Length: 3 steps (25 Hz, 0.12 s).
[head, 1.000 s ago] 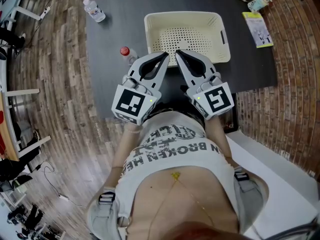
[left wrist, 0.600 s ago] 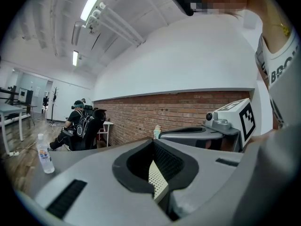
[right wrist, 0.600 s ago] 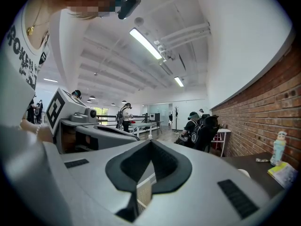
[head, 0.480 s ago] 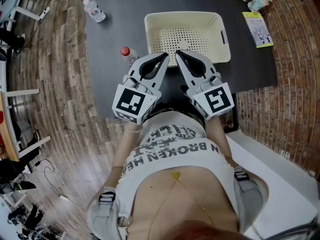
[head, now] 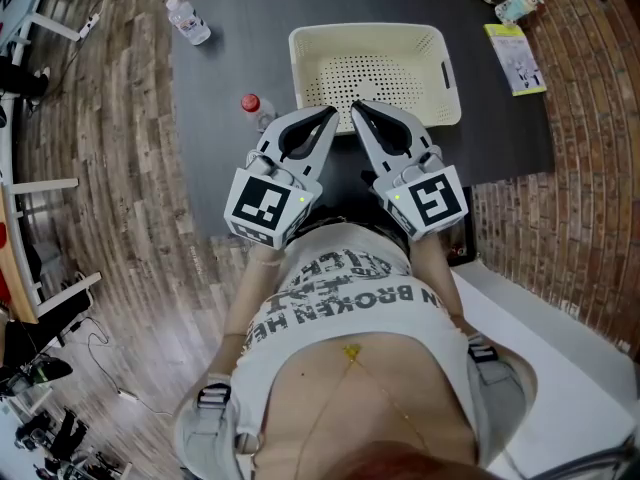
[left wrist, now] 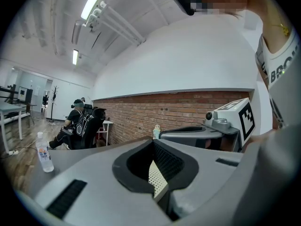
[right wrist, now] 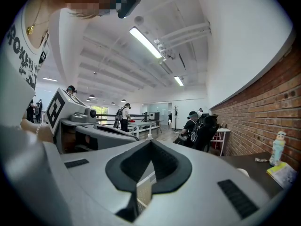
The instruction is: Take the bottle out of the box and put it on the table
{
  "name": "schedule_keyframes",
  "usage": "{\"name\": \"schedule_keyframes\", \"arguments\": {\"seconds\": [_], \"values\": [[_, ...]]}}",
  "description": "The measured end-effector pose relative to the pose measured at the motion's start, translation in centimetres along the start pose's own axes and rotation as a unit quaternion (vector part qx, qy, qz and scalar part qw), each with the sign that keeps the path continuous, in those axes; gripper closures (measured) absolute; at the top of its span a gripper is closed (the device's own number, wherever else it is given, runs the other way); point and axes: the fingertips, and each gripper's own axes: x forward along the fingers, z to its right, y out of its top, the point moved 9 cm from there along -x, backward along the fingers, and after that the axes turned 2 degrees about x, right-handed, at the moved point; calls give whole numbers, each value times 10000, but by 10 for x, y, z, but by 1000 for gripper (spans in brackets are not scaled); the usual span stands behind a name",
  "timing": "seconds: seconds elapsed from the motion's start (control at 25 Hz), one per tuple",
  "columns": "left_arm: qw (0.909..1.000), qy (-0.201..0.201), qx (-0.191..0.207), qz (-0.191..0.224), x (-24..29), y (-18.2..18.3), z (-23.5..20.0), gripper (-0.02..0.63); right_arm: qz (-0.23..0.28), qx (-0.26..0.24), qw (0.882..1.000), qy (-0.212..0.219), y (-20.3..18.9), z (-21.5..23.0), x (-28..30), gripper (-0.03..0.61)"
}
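A cream perforated box (head: 438, 46) stands on the dark table (head: 230, 58); I see nothing inside it. A red-capped bottle (head: 256, 108) stands on the table just left of the box. At the table's far left corner lies a clear bottle (head: 188, 20), which also shows upright in the left gripper view as a clear bottle (left wrist: 44, 153). My left gripper (head: 332, 110) and right gripper (head: 356, 106) are held side by side at the box's near rim. Both are shut and empty, as seen for the left gripper (left wrist: 153, 141) and the right gripper (right wrist: 150, 141).
A green booklet (head: 515, 58) and a small pale figurine (head: 518, 4) sit at the table's far right. Beyond the right edge are a brick-patterned floor and a white bench (head: 560, 358). Seated people (left wrist: 77, 121) are in the background.
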Motion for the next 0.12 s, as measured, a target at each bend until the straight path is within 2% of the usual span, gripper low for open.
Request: {"name": "schedule_keyframes", "arguments": {"seconds": [0.12], "values": [[10000,2,-5,-9,0,0,-1,606,-7,0,10000,-7,0,1,1,571]]}}
